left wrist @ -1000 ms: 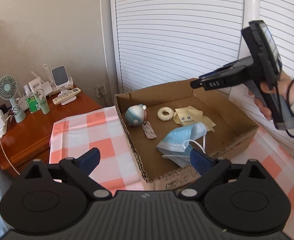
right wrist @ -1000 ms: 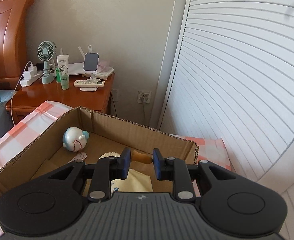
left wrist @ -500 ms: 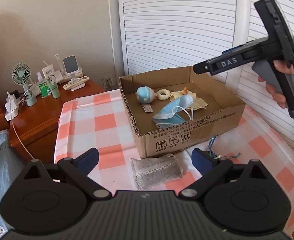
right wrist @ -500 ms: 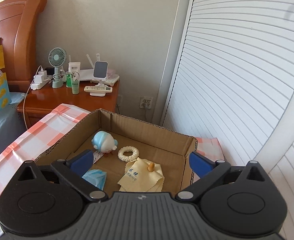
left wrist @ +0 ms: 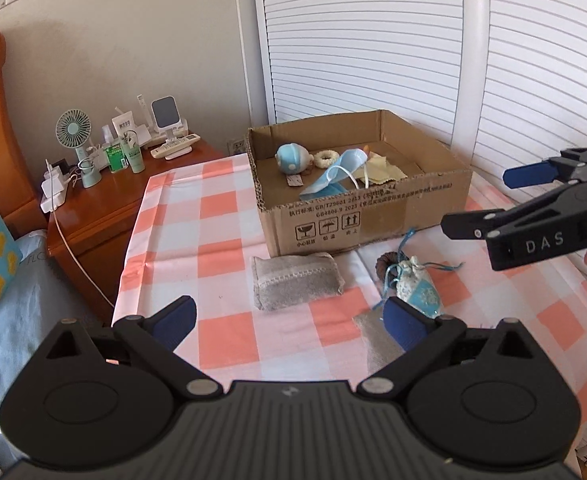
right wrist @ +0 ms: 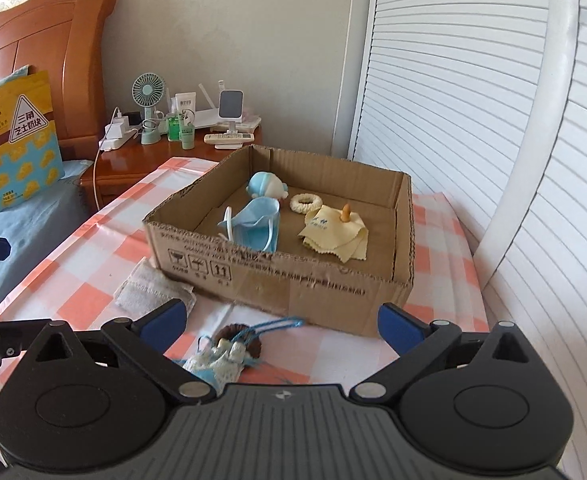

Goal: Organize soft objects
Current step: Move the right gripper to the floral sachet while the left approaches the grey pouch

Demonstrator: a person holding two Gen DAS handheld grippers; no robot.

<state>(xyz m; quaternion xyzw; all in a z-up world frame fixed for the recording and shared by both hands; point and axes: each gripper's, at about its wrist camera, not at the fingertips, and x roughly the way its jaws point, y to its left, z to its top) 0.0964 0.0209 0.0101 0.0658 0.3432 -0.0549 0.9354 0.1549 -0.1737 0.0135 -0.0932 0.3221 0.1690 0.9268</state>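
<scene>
Two hand-held grippers, left (left wrist: 289,318) and right (right wrist: 279,322), are spread wide and hold nothing, above the bench (left wrist: 221,264) near the box (left wrist: 373,216).

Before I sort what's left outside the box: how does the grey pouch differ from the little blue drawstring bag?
The grey pouch is plain, flat and rectangular with stitched seams; the blue drawstring bag is patterned, smaller, gathered at the neck and trailing blue cords. The pouch lies beside the cardboard box; the bag lies farther from it, partly over a brown ring. Both rest on the checked cloth, ungripped.

Green fan (left wrist: 73,133), bottles (left wrist: 127,156), perhaps remote (right wrist: 229,137), on nightstand (left wrist: 105,200).
</scene>
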